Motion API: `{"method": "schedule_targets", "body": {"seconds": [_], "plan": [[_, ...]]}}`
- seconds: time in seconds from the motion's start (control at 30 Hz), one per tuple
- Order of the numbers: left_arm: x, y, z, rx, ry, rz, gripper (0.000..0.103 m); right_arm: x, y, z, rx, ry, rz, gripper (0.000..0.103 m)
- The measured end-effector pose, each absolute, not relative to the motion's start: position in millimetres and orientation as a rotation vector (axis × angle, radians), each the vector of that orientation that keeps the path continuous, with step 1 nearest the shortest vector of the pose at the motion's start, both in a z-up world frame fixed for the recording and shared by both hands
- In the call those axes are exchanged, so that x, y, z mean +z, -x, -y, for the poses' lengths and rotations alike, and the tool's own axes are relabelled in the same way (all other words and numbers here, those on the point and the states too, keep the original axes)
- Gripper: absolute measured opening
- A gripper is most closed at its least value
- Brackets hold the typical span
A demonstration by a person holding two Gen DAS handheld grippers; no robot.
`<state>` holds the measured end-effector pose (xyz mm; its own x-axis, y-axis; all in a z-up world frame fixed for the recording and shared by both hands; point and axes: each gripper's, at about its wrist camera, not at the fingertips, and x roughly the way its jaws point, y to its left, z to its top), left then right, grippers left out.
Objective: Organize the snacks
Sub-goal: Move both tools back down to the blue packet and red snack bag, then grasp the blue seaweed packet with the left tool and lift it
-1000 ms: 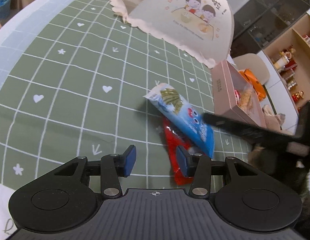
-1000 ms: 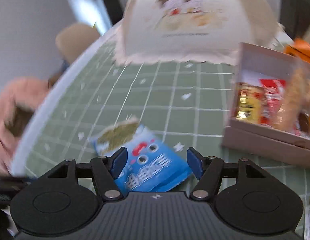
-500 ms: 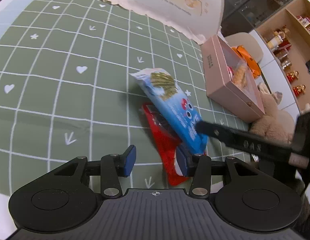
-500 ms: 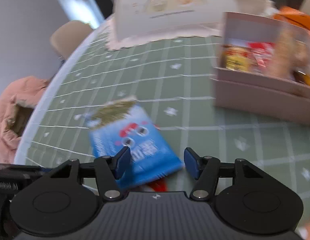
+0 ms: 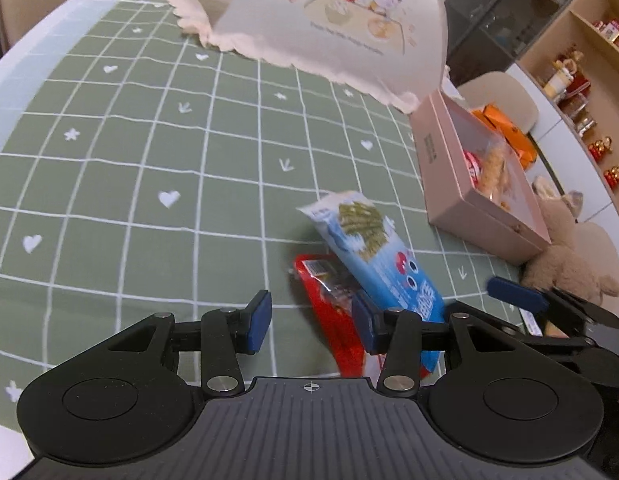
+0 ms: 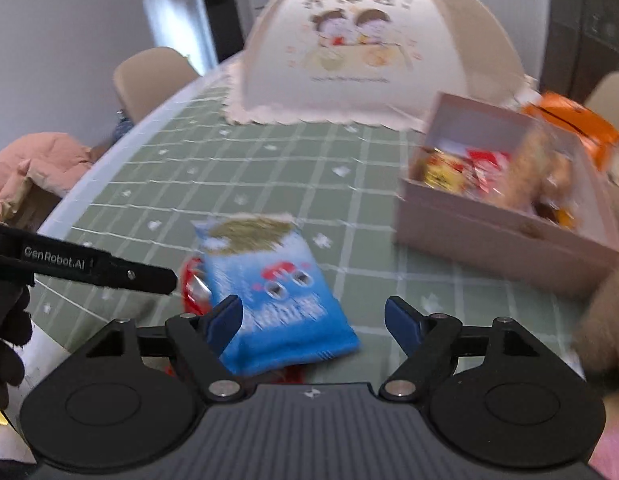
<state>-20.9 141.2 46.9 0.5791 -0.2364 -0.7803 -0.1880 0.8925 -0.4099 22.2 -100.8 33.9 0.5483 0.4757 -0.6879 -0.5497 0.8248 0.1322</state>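
Since half a second ago, the left wrist view has drawn back, so the blue snack bag (image 5: 383,264) sits lower and further right in the frame, and the right claw (image 5: 513,293) has slid off it to the lower right edge. Seen from the left wrist, the left claw (image 5: 309,322) is released, its blue pads spread with nothing between them; the right pad overlaps the red snack packet (image 5: 333,308), which lies partly under the blue bag. Green gridded cloth on the table (image 5: 149,168) lies bare across the whole left and centre of the frame. At the right, the pink box (image 5: 465,204) stands well apart from the bags, with snacks inside, and a plush bear (image 5: 565,256) sits just beyond its near corner. A dome food cover (image 5: 341,20) fills the top centre, and shelves run up the right edge.

From the right wrist, the right claw (image 6: 313,320) is also released, pads wide, the blue snack bag's (image 6: 277,292) lower end lying between them without a visible grip. One arm of the left claw (image 6: 109,270) reaches in from the left edge, close to the bag's left side. Bare cloth separates the bag from the pink box (image 6: 501,240) at right. The food cover (image 6: 369,48) stands at top centre, with a chair (image 6: 149,76) and white wall at upper left.
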Motion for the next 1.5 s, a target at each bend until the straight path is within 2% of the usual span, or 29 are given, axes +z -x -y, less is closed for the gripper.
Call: {"method": "schedule_targets", "body": {"seconds": [0.13, 0.23, 0.27, 0.37, 0.43, 0.6, 0.77, 1.03, 1.17, 1.37, 1.5], "plan": [[47, 26, -147, -0.040, 0.497, -0.979, 0.049, 18, -49, 76, 0.656, 0.080, -0.841, 0.080], [46, 31, -144, -0.070, 0.495, -0.997, 0.049, 4, -71, 82, 0.658, -0.054, -0.923, 0.081], [46, 32, -143, -0.080, 0.497, -0.999, 0.049, 2, -74, 88, 0.649, -0.098, -0.942, 0.072], [41, 35, -140, -0.100, 0.509, -1.013, 0.049, -1, -73, 108, 0.585, -0.139, -0.953, 0.059], [37, 34, -137, -0.106, 0.513, -1.023, 0.049, -2, -68, 122, 0.549, -0.131, -0.946, 0.057], [29, 25, -127, -0.133, 0.543, -1.029, 0.049, -1, -47, 145, 0.508, -0.089, -0.946, 0.057], [34, 20, -121, -0.135, 0.557, -1.007, 0.049, 10, -32, 142, 0.525, -0.067, -0.892, 0.074], [45, 10, -140, -0.133, 0.689, -0.934, 0.049, 9, -34, 115, 0.594, -0.027, -0.904, 0.074], [40, -20, -128, -0.120, 0.610, -0.919, 0.049, 3, -32, 103, 0.618, -0.019, -0.921, 0.075], [29, -45, -100, -0.258, 0.603, -0.930, 0.049, 4, -27, 99, 0.631, -0.002, -0.918, 0.075], [25, -46, -76, -0.333, 0.537, -1.016, 0.043, 4, -22, 105, 0.615, -0.006, -0.916, 0.077]]}}
